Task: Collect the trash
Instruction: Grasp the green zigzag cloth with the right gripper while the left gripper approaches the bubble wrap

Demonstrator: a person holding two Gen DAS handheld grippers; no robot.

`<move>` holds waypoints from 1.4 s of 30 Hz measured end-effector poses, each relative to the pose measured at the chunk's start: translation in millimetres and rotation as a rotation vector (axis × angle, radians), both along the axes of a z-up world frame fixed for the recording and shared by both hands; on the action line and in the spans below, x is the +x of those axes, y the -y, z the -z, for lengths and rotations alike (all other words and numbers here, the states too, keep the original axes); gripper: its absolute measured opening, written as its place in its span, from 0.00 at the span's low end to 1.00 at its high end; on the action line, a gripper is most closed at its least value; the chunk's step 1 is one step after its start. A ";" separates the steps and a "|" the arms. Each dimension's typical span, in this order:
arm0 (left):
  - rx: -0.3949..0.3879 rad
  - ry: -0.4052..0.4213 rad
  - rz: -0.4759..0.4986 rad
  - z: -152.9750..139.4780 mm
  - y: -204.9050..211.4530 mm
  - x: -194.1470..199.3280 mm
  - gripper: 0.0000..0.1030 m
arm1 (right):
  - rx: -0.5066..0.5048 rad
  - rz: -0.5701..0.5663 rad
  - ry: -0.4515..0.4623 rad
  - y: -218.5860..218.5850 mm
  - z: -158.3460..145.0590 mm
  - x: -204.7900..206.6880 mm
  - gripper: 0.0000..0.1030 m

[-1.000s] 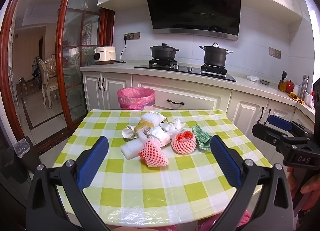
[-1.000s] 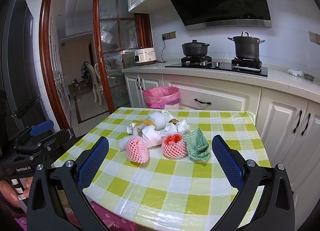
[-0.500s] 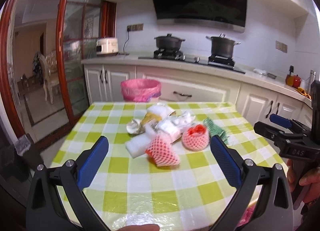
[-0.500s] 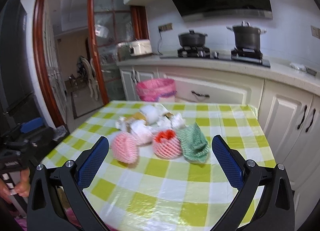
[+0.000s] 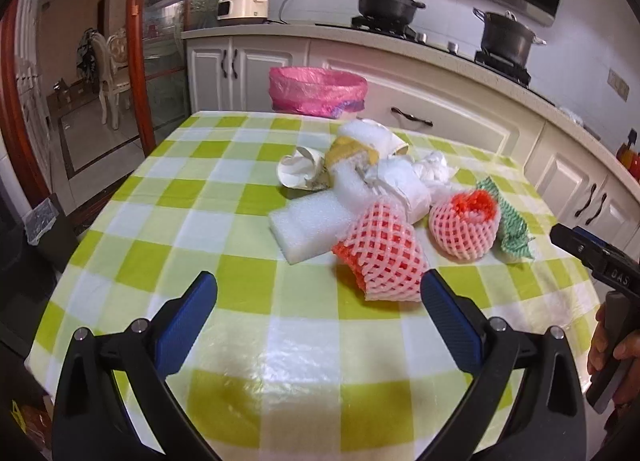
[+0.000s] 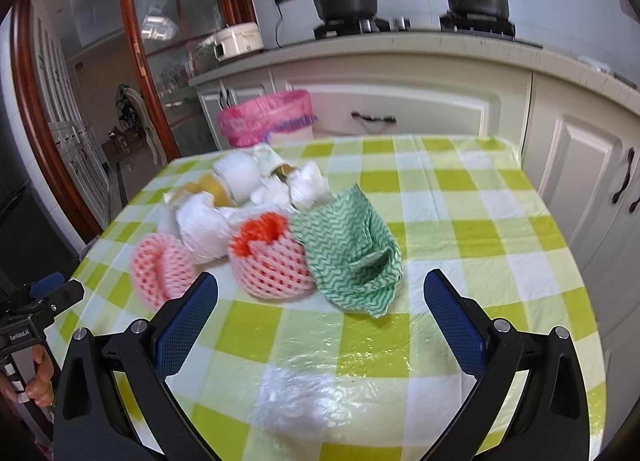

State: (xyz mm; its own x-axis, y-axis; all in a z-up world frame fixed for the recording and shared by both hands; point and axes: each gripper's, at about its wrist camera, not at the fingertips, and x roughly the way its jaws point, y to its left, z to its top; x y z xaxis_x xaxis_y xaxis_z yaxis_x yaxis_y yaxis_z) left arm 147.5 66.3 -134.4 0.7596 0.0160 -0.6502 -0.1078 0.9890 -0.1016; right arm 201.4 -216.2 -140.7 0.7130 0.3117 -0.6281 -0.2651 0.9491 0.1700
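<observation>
A heap of trash lies mid-table on the green checked cloth (image 5: pixel 224 221): a white foam slab (image 5: pixel 310 223), two pink foam fruit nets (image 5: pixel 382 257) (image 6: pixel 270 261), crumpled white paper (image 5: pixel 400 181) and a green zigzag cloth (image 6: pixel 352 257). Beyond the table's far edge stands a bin with a pink liner (image 5: pixel 318 91) (image 6: pixel 266 117). My left gripper (image 5: pixel 318 315) hovers open over the near table, just short of the nearer net. Over the near right side my right gripper (image 6: pixel 320 313) is open too, close in front of the second net and the cloth. Neither holds anything.
White kitchen cabinets (image 6: pixel 420 101) run behind the table, with two black pots (image 5: pixel 384 5) on the hob and a rice cooker (image 5: pixel 242 3). A wood-framed glass door (image 5: pixel 140 61) stands at the left. The person's hands (image 5: pixel 612 349) hold each gripper's handle.
Both grippers have moved forward and down toward the trash heap, which now looms larger in both views. Their jaws stay open. Nothing on the table has shifted.
</observation>
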 end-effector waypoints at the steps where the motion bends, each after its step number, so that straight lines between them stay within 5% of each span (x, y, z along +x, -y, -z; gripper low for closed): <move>1: 0.001 -0.006 0.008 3.9 2.6 3.5 0.96 | -0.031 -0.002 -0.009 2.2 4.4 3.2 0.94; 10: 0.003 -0.050 0.057 23.7 20.2 32.2 0.95 | -0.070 0.020 -0.086 6.0 29.7 43.4 0.94; 21: 0.001 -0.080 0.087 33.7 30.3 59.3 0.95 | -0.080 0.022 -0.139 5.6 39.6 87.9 0.81; 27: -0.032 -0.067 0.059 25.4 21.2 67.0 0.95 | -0.056 0.000 -0.193 5.0 53.0 110.2 0.60; 32: -0.094 -0.054 0.044 11.3 10.3 78.1 0.95 | -0.024 -0.003 -0.170 7.7 50.1 113.4 0.26; 38: -0.065 -0.023 0.092 -0.9 24.2 106.3 0.94 | 0.022 0.025 -0.117 12.8 36.9 104.9 0.22; 42: -0.003 0.020 0.157 -7.8 48.0 124.8 0.85 | 0.042 0.008 -0.097 14.1 28.9 98.3 0.22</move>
State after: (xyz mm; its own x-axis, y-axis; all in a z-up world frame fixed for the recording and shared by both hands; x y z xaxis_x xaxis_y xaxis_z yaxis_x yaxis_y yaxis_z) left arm 272.3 18.3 -126.6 0.7651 -0.1064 -0.6351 0.0505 0.9931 -0.1056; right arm 299.7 -230.3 -169.6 0.6519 0.3336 -0.6810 -0.2377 0.9427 0.2342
